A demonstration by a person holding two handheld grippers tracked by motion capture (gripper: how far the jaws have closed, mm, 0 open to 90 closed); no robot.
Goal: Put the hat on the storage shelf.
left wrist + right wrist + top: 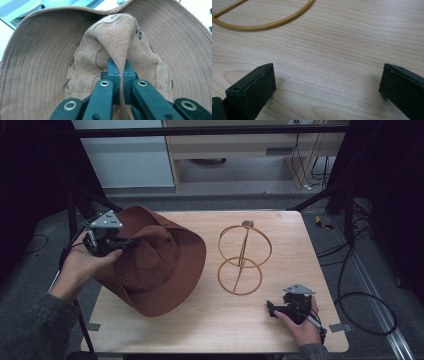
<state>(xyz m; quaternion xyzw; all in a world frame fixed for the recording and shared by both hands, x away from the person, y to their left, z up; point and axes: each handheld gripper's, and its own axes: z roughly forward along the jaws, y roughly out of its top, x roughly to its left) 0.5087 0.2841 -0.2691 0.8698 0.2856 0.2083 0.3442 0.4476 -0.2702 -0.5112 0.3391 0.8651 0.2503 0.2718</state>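
Pale wooden counter (215, 320) bears a gold wire stand (244, 259), likely awaiting the brown hat (160, 265) whose crown the left tongs (119, 65) clamp for lifting, while the right tongs (325, 82) rest spread apart.

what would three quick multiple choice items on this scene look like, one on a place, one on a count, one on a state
1. Where is the wire stand relative to the hat?
A. under it
B. to its right, apart from it
C. inside it

2. How many rings does the stand have?
A. one
B. two
C. four

3. What is the left hand-held gripper doing?
A. pinching a fold of the hat
B. standing open over the table
C. holding the stand

Answers:
1. B, the high view shows bare wood between them.
2. B, an upper and a lower gold ring joined by a rod.
3. A, the left gripper view shows the jaws closed on a ridge of the brown fabric.
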